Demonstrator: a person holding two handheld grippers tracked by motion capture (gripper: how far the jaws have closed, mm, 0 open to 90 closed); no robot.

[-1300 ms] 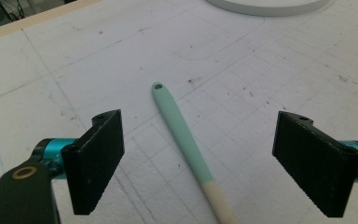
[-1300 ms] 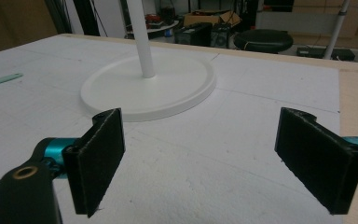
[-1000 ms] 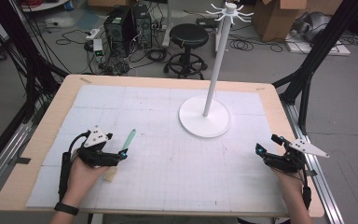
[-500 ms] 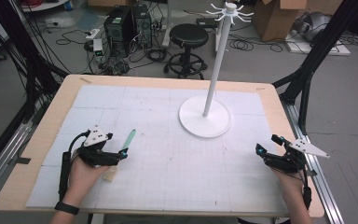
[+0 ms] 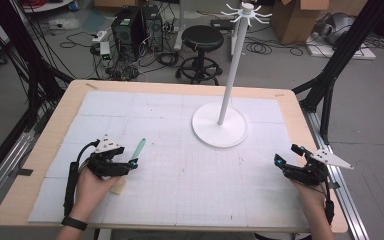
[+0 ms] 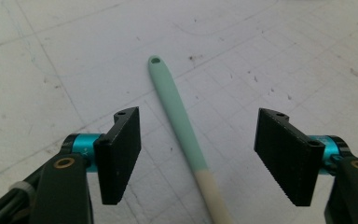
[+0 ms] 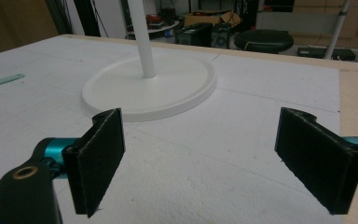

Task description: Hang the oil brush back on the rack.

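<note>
The step in hand looks like grasping the spatula (image 6: 179, 122), a mint and cream utensil lying flat on the table (image 5: 180, 200), well to the left of the stand (image 5: 220, 131) and nearer the person; the left gripper (image 6: 198, 158) sits over its handle, and its jaws have just been closing, yet they are apart from the handle on both sides; the handle lies between them, untouched. The next move calls for closing fully, then lifting. The right gripper (image 7: 219, 161) rests to the right of the stand, jaws wide apart, holding nothing.
</note>
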